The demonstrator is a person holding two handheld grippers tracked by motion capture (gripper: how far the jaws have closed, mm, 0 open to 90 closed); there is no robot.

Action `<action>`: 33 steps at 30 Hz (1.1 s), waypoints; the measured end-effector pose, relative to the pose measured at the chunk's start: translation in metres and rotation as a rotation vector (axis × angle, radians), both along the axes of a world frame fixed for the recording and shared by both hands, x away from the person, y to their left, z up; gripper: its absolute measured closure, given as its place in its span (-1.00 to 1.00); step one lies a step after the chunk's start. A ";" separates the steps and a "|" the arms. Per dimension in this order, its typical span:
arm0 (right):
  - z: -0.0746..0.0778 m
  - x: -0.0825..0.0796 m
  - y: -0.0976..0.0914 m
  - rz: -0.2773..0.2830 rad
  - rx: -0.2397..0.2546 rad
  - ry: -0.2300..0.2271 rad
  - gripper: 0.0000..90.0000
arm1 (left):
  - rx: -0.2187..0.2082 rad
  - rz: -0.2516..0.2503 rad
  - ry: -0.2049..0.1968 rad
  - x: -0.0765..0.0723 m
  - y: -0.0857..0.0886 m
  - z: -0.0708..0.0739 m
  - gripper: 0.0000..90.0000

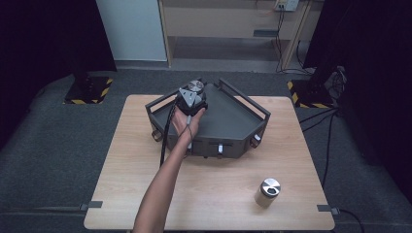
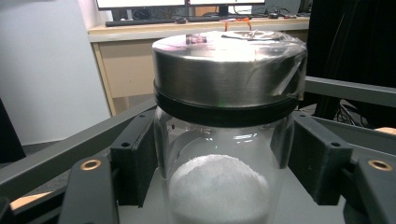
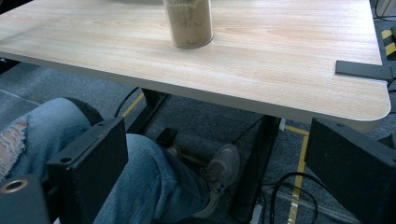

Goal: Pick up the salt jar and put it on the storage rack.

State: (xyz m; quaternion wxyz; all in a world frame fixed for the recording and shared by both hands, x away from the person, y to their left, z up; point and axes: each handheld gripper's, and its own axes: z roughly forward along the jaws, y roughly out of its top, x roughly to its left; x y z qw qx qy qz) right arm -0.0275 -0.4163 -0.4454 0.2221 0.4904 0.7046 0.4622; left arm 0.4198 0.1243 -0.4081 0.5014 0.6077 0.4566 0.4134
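Jar of white powder [image 2: 219, 154] sits at the far corner of the grey tray [image 1: 228, 119], and I have my left tool [image 1: 193, 99] around it: the two black jaws stand on either side of the glass, just below the metal lid [image 2: 229, 70]. From the left gripper view I cannot tell for sure whether the pads are pressing the glass or standing a hair off it, so I will not call the grip firm. The jar looks upright, its base out of sight below the frame.

My right tool [image 3: 219, 163] hangs below the counter [image 3: 261, 65] edge with its jaws wide apart and nothing between them, above my knees. A second jar [image 1: 267, 192], with brownish contents and a metal lid, stands alone on the counter near the right front corner, well apart from the tray.

What worries me: glass is smooth and round, so a light or off-centre squeeze could let the jar slip or twist if I lift. The tray's rail [image 2: 345, 88] runs close behind the jar, so a careless move could knock it against the frame. The right tool, raised blindly, could strike the counter's underside.
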 end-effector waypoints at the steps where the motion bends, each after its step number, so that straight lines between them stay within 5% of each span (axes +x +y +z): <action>1: 0.000 0.000 0.000 0.000 0.001 0.000 -0.85 | 0.001 0.000 0.001 0.000 0.000 0.000 -0.32; 33: 0.002 -0.002 0.001 0.000 -0.006 -0.012 -0.85 | 0.004 0.007 0.003 0.000 -0.002 0.001 -0.33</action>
